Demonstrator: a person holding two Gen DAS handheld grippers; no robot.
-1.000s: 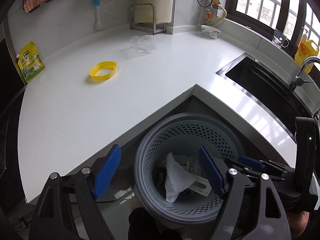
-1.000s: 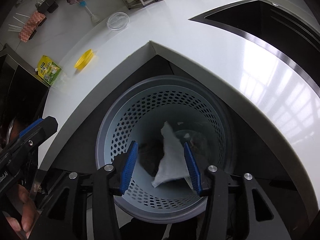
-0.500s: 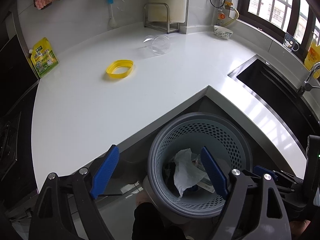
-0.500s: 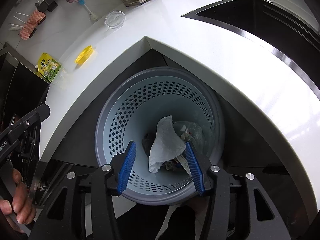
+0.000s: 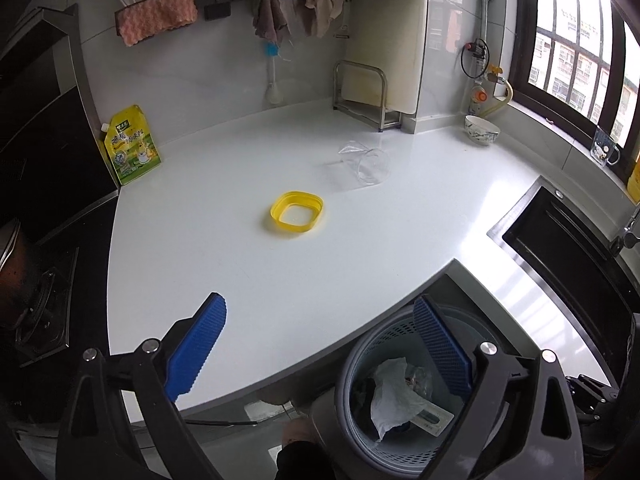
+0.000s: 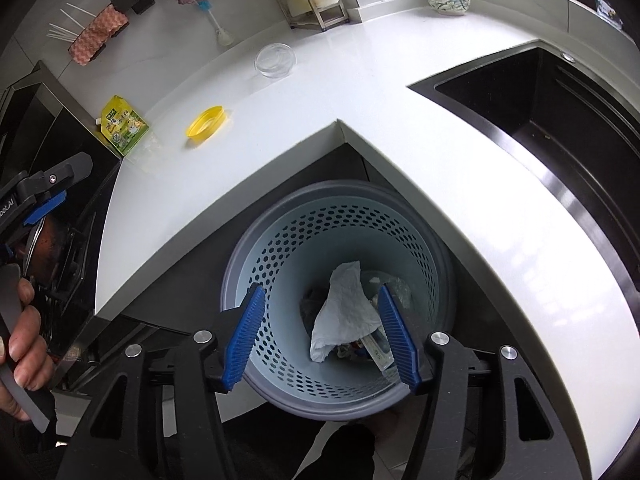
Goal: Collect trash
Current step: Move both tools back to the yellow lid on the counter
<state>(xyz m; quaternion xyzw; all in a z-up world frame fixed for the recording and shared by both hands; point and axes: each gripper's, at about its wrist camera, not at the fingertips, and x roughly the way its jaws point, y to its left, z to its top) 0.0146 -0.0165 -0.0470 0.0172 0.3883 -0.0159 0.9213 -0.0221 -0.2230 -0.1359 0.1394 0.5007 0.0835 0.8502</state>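
Opening both empty grippers, left [image 5: 316, 356] and right [image 6: 320, 336]; tissue [image 6: 344, 312] binned in basket [image 6: 436, 248]; yellow lid [image 5: 297, 213], clear cup [image 5: 370, 164] left.

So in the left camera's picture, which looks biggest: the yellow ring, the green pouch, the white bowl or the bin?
1. Bin, though nearest the camera.
2. Green pouch and yellow ring, too alike to rank.
3. White bowl, though farthest away.
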